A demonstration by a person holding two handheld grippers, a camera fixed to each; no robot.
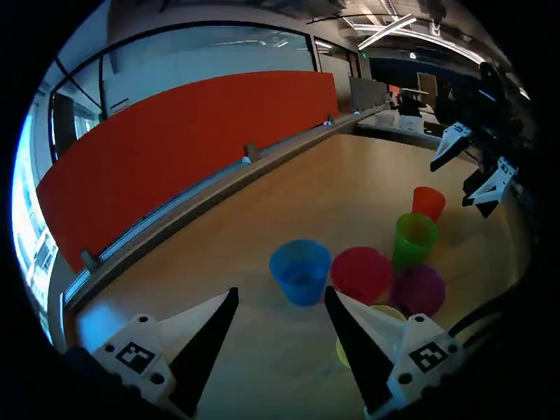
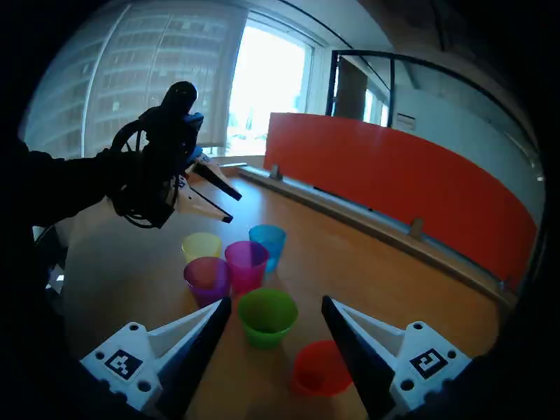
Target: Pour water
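Left hand-held gripper (image 1: 281, 288), right hand-held gripper (image 2: 276, 299) spread, empty; contents of cups (image 1: 301, 271) unclear.

bright window (image 2: 276, 87) glare silhouettes the far tool (image 2: 213, 187); ceiling strip light (image 1: 386, 31) glows, fisheye edges bend and dim.

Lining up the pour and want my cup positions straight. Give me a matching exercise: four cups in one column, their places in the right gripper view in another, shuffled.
Cups:
1. green cup
2. blue cup
3. yellow cup
4. orange cup

Places:
A. closest to the camera
B. centred ahead of the right gripper, between its fingers
C. beside the pink cup, toward the red partition
D. nearest the left gripper

Pairs: 1-B, 2-C, 3-D, 4-A
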